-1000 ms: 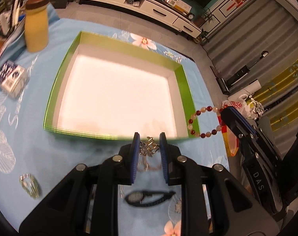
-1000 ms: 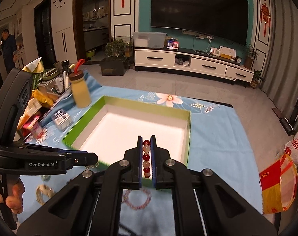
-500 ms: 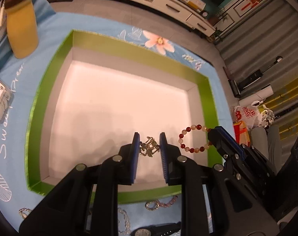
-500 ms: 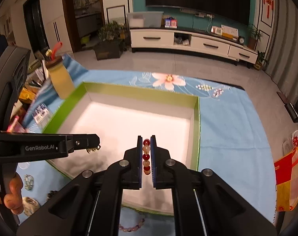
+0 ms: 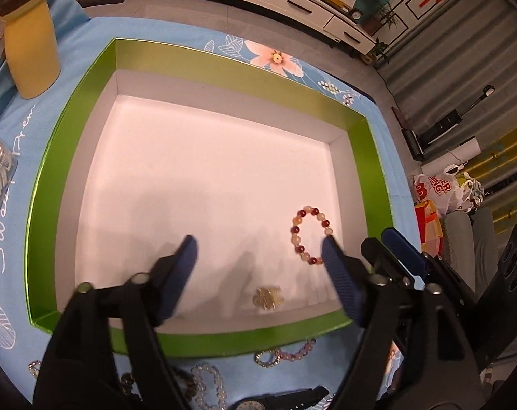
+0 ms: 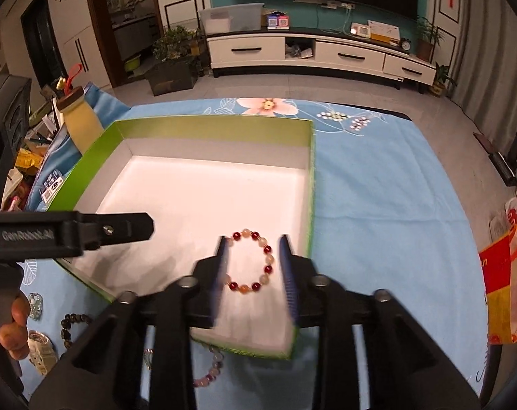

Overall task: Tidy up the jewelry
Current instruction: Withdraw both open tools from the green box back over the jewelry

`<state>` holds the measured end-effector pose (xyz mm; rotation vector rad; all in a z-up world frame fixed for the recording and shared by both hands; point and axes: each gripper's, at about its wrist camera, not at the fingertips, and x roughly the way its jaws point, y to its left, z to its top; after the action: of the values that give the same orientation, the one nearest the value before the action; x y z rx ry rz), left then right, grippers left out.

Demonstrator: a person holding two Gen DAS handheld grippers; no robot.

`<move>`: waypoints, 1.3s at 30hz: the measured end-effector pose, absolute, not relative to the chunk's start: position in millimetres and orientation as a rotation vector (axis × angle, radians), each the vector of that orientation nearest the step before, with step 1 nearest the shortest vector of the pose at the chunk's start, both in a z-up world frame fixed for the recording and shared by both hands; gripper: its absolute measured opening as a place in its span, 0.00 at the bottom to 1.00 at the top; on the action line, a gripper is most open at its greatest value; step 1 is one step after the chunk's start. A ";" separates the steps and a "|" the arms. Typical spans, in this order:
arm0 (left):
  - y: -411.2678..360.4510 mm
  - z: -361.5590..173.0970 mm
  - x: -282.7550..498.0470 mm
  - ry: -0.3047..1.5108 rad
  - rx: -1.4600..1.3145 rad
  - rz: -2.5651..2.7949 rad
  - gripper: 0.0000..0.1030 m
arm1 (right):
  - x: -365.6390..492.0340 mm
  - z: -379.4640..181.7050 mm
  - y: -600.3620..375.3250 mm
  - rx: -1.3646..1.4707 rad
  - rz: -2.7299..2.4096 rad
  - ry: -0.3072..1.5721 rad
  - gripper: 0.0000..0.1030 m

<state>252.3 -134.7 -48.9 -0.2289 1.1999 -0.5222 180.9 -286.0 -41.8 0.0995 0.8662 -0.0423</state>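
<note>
Both tongs, left gripper (image 5: 258, 249) and right gripper (image 6: 253, 244), are hanging spread and empty, the light, limp, slippery beaded bracelet (image 6: 250, 261) lying between the right one's tips, best pinched across one side's beads.

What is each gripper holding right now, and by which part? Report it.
Nothing. The left gripper and right gripper are both open; the red bead bracelet and gold charm lie loose in the green box.

A blue floral tablecloth (image 6: 378, 184) covers the table. On it, ahead of the grippers, sits a green-walled box (image 5: 70, 130); a yellow jar (image 5: 31, 56) stands far left, and loose bracelets (image 5: 210, 386) and a watch (image 5: 258, 403) lie beneath the left gripper.
</note>
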 end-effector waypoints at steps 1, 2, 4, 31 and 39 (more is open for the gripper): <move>-133.3 -46.4 249.2 1.195 -0.231 -0.530 0.80 | 176.0 -40.7 -288.1 0.110 -0.042 0.859 0.34; -131.7 -44.5 246.0 1.191 -0.233 -0.532 0.85 | 172.8 -39.7 -289.2 0.120 -0.035 0.856 0.34; -127.9 -39.4 239.2 1.183 -0.240 -0.537 0.90 | 161.5 -35.4 -290.9 0.144 -0.026 0.846 0.36; -31.2 -13.1 105.8 1.153 -0.325 -0.625 0.98 | 22.4 -37.7 -260.1 0.182 0.103 0.890 0.60; 1.1 -29.0 74.2 1.171 -0.359 -0.574 0.98 | 3.5 -44.1 -250.4 0.181 0.143 0.917 0.60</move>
<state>74.2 1.1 -29.0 -0.3591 1.1709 -0.5735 3.5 -250.4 -44.1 0.1811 0.9166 0.1430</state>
